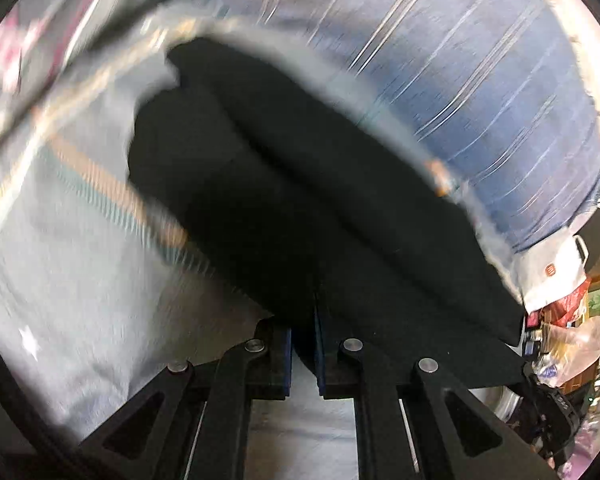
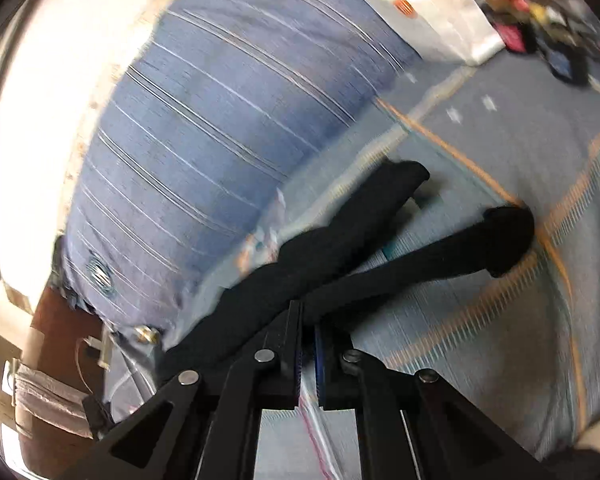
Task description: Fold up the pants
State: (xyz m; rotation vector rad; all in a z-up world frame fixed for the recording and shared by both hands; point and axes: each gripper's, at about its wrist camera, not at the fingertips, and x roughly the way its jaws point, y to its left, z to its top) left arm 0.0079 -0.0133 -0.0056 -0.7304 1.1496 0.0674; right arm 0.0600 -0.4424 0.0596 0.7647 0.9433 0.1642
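The black pants [image 1: 300, 208] hang in front of my left gripper [image 1: 304, 344], whose jaws are shut on the cloth's near edge; the fabric spreads wide above a pale grey bedsheet [image 1: 80, 300]. In the right wrist view the pants [image 2: 340, 248] stretch away from my right gripper [image 2: 308, 344], which is shut on another part of the cloth. Two legs run out over the sheet [image 2: 480, 320], their ends lying at the upper right. Both views are motion-blurred.
A big blue striped pillow [image 1: 480, 100] lies behind the pants, also in the right wrist view [image 2: 220, 140]. A white plastic bag [image 2: 428, 12] and colourful clutter [image 2: 548, 20] sit at the bed's far corner. Wooden furniture [image 2: 60, 340] stands at the left.
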